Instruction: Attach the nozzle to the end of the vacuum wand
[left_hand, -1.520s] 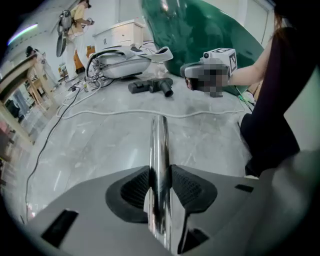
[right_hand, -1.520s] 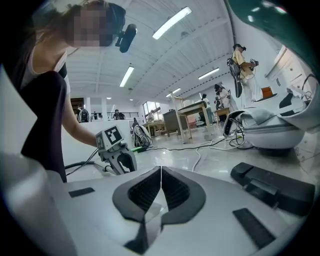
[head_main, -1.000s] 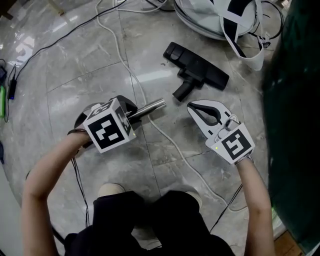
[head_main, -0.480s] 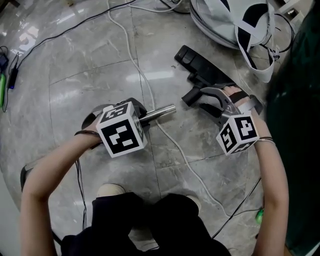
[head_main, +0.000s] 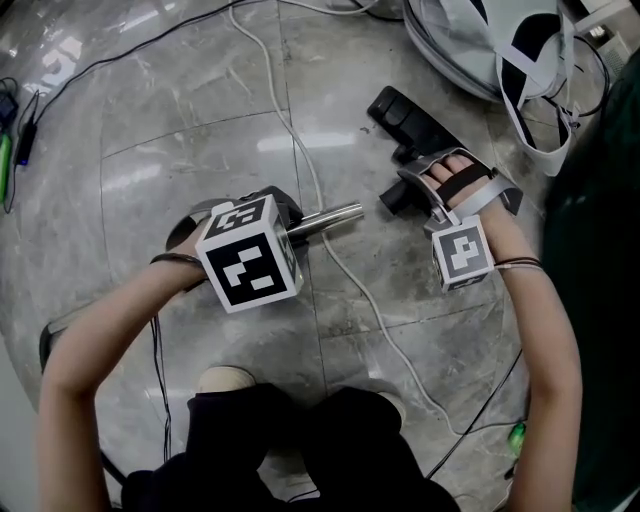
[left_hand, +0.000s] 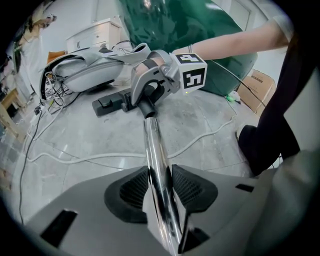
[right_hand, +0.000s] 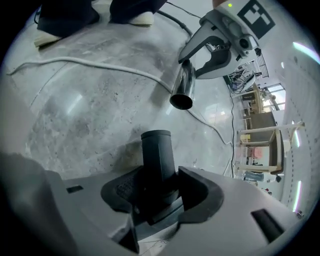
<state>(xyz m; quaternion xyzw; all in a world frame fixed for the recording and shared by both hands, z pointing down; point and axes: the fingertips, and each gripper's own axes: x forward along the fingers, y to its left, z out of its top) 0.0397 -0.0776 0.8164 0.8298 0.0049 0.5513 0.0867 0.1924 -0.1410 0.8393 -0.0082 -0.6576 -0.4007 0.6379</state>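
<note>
On the near-left side of the nozzle (head_main: 403, 113), the left gripper (left_hand: 161, 186) is clamped tight on the shiny metal wand (head_main: 330, 217). The wand's open end points toward the nozzle's neck but is apart from it. A white cable (head_main: 345, 275) crosses the stone floor (head_main: 180, 120) under the wand end, just short of the nozzle.

The nozzle lies flat on the floor with its round black neck turned toward the wand. The right gripper (right_hand: 160, 186) sits over that neck. Its jaws have just been opening and stand wide on either side of the neck, apparently not yet squeezing.

Beyond the nozzle lies a grey and white machine (head_main: 470, 45), probably the vacuum's body.

The nozzle looks like hard plastic, light and stiff. Its smooth neck could twist in the pads, so a grip low on the neck, leaving the socket mouth free, seems best. The polished wand may slide back under a push fit.
</note>
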